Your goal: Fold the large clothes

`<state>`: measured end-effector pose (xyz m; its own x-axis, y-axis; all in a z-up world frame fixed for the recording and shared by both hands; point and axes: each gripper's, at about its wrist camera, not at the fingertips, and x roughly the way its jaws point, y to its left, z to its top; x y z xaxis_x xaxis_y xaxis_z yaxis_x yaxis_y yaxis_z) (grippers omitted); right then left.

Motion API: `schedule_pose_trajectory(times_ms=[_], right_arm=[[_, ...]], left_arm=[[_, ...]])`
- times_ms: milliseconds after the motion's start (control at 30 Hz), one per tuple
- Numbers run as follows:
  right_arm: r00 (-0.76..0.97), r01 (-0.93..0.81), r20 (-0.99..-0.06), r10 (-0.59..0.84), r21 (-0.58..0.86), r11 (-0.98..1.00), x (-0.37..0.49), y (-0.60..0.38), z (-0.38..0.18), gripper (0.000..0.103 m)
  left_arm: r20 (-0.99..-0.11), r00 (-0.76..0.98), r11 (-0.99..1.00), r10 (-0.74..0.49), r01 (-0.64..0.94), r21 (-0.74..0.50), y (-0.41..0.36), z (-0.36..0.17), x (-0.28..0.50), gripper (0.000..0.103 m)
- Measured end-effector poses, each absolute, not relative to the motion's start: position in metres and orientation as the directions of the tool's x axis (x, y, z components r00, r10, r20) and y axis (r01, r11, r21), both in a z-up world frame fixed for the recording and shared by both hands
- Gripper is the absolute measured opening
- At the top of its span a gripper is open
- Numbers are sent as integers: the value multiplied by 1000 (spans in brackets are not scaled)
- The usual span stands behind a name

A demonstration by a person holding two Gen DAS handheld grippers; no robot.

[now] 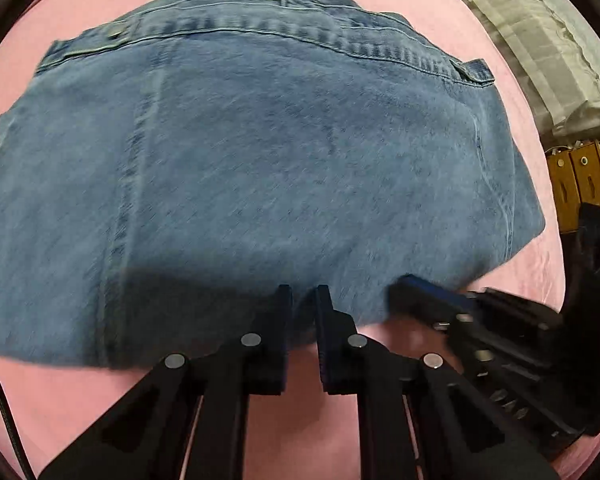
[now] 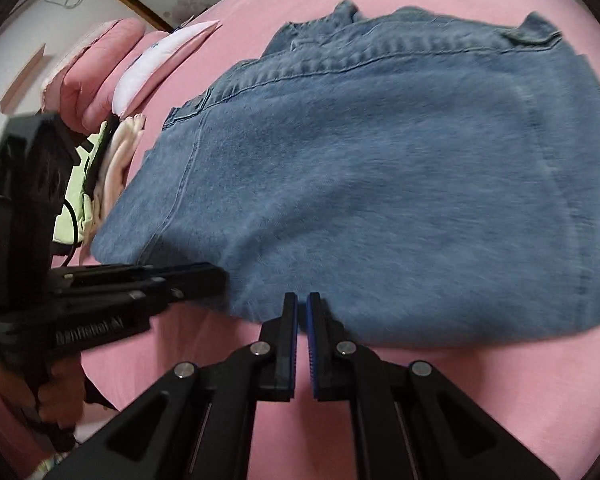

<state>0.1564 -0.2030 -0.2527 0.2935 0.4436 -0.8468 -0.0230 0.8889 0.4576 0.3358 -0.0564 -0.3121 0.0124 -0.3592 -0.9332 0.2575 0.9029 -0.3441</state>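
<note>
A blue denim garment (image 1: 260,160) (image 2: 380,180) lies folded flat on the pink bed sheet (image 1: 60,400) (image 2: 500,400), its stitched band and button tabs on the far side. My left gripper (image 1: 304,300) (image 2: 220,274) reaches over the near edge with the jaws drawn close and denim between the pads. My right gripper (image 2: 302,300) (image 1: 406,285) is shut, tips resting on the same near edge just to the right. Whether it has cloth nipped does not show.
Pink and white pillows (image 2: 100,64) lie at the bed's head, with a stack of pale folded clothes (image 2: 112,168) beside the denim. A hand (image 2: 56,404) holds the left gripper. Grey bedding (image 1: 540,40) and yellow wooden boxes (image 1: 580,184) stand beyond the bed's right side.
</note>
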Motion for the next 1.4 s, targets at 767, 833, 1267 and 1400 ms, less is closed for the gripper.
schedule_pose_trajectory(times_ms=[767, 833, 1267, 1400], right_arm=[[508, 221, -827, 242, 397, 891, 272, -390, -268, 0], [528, 347, -844, 91, 313, 884, 259, -430, -262, 0], [395, 54, -716, 576, 644, 763, 220, -276, -245, 3], [291, 124, -765, 575, 626, 770, 208, -241, -278, 0]], left_arm=[[-919, 378, 982, 107, -184, 38, 29, -330, 471, 2], [-932, 356, 978, 62, -209, -15, 55, -334, 475, 2], [-934, 186, 952, -304, 104, -289, -68, -302, 388, 6], [-972, 166, 971, -168, 199, -134, -96, -319, 375, 7]])
